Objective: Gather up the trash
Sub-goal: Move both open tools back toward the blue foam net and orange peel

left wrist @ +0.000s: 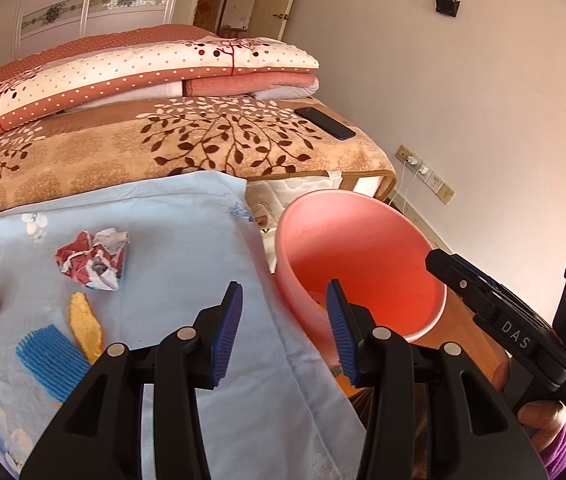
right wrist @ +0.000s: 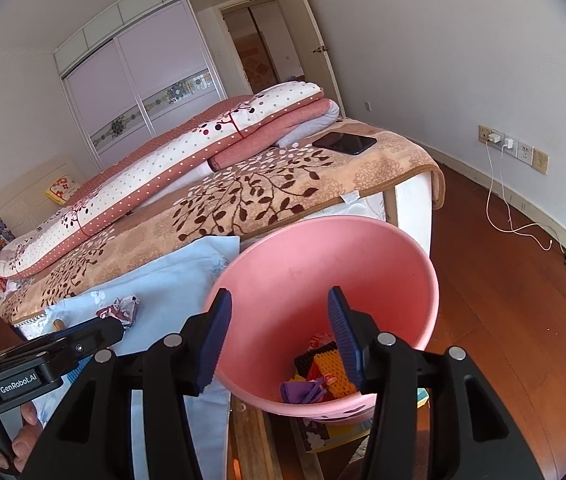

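Both black two-finger grippers with blue ribbed pads, left gripper (left wrist: 285, 334) and right gripper (right wrist: 281, 338), hang spread wide and empty, the right poised over the round pink plastic bin (right wrist: 423, 264), probably having just let something drop. Inside lie purple, orange and red scraps (right wrist: 319, 376); a crumpled red-and-white paper wad (left wrist: 93, 260), yellow peel strip (left wrist: 85, 326) and blue ribbed piece (left wrist: 53, 360) wait on the pale blue floral cloth (left wrist: 187, 240).

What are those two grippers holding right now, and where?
Nothing. The left gripper and the right gripper are both open and empty, the right one above the pink bin.
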A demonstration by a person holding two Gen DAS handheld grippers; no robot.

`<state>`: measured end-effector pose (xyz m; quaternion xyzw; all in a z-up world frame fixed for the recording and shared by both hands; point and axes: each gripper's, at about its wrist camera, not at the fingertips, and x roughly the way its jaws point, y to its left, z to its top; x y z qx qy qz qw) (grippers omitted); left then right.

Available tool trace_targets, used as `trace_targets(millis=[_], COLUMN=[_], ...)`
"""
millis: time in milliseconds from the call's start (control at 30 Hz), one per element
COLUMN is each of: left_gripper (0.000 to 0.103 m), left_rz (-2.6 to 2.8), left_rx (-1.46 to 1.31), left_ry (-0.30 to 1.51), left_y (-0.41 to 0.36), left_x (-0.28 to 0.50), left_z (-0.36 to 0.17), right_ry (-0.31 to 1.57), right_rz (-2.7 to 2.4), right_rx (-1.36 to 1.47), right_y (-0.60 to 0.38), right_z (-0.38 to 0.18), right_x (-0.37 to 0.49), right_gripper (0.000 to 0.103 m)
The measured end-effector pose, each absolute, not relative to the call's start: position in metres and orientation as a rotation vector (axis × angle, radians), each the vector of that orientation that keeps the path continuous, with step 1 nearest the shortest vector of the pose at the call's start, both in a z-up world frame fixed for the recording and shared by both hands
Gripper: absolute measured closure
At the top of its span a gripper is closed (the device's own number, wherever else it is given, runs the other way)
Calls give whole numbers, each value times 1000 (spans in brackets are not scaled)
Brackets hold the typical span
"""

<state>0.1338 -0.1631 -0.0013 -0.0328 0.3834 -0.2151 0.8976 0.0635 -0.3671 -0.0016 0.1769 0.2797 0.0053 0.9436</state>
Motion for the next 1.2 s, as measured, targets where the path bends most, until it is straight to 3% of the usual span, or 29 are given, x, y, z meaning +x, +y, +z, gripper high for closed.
trace_targets(millis=[733,1200], left_gripper=[59,59], left_rz=[-186,-203], left_rx=[-119,-167], left_ry=[783,932], left_y=[-38,-4], left_x=[93,96], left_z=[-10,-55], right_ry=[630,707], right_rz=[173,235], right_rx=[282,215], right_y=[-283,-242], right_z=[-3,-20], right_x=[54,64], right_gripper=[54,54])
